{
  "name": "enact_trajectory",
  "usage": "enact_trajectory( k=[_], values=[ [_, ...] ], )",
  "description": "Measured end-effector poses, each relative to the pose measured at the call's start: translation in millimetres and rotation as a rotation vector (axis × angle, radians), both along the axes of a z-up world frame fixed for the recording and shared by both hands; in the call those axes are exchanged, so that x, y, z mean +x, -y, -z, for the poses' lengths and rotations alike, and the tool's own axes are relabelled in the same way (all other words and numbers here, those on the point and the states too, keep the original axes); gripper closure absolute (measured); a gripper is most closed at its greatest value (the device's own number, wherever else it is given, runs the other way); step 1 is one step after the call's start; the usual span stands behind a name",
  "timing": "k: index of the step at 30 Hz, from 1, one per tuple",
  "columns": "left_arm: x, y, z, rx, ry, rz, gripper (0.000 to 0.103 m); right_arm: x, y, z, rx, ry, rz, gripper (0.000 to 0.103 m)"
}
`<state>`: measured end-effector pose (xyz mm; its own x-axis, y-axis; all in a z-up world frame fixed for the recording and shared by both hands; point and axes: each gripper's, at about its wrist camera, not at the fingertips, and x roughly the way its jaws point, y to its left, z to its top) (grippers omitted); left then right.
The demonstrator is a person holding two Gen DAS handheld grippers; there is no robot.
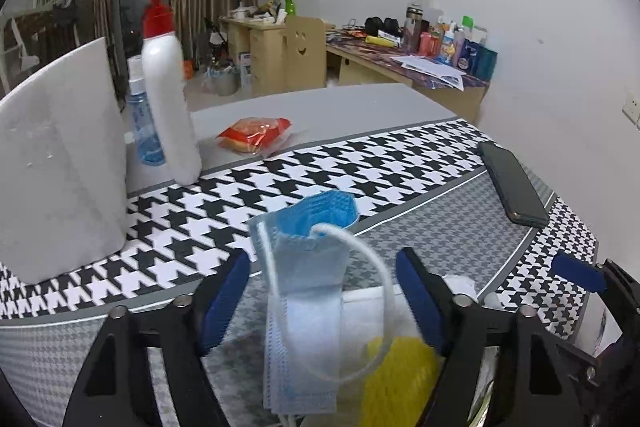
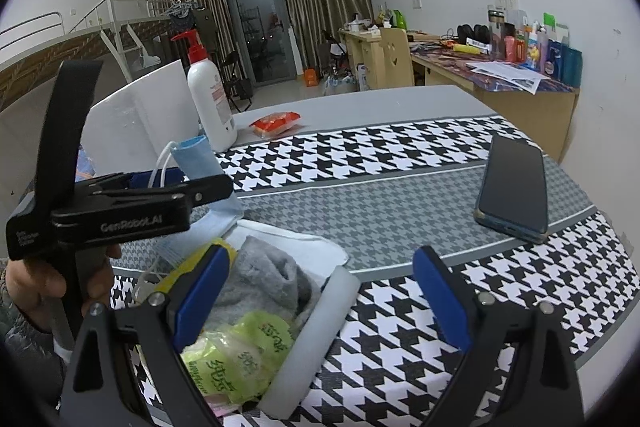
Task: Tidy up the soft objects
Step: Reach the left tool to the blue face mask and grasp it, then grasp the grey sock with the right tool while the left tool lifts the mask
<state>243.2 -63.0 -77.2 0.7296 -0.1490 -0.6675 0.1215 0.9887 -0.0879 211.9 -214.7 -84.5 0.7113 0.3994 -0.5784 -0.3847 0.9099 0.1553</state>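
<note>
A blue face mask with white ear loops hangs folded between the open fingers of my left gripper, over a white box. In the right wrist view the mask drapes past the left gripper into the box. The box holds a grey sock, a green-yellow packet and a yellow item. My right gripper is open and empty, with its left finger over the box.
A black phone lies on the houndstooth tablecloth to the right. A white pump bottle, a blue spray bottle, a white foam block and a red snack packet stand at the far left.
</note>
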Motion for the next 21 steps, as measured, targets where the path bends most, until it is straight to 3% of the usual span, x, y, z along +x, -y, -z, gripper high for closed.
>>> enact_trajectory(
  k=[2, 4, 6, 10, 12, 21],
  values=[
    [3, 2, 1, 0.003, 0.003, 0.007, 0.038, 1, 0, 0, -0.004, -0.004, -0.002, 0.007],
    [5, 2, 3, 0.003, -0.002, 0.007, 0.053, 1, -1, -1, -0.009, -0.003, -0.008, 0.007],
    [7, 0, 6, 0.0, -0.007, 0.004, 0.061, 2, -2, -1, -0.011, -0.005, -0.013, 0.007],
    [13, -2, 11, 0.0, -0.026, 0.01, 0.072, 7, -7, 2, -0.024, -0.015, -0.023, 0.007],
    [14, -4, 13, -0.004, -0.03, 0.005, 0.09, 8, -8, 3, -0.024, -0.02, -0.025, 0.008],
    [5, -14, 7, -0.055, -0.004, 0.017, 0.097, 6, -17, 3, -0.046, -0.031, -0.041, 0.008]
  ],
)
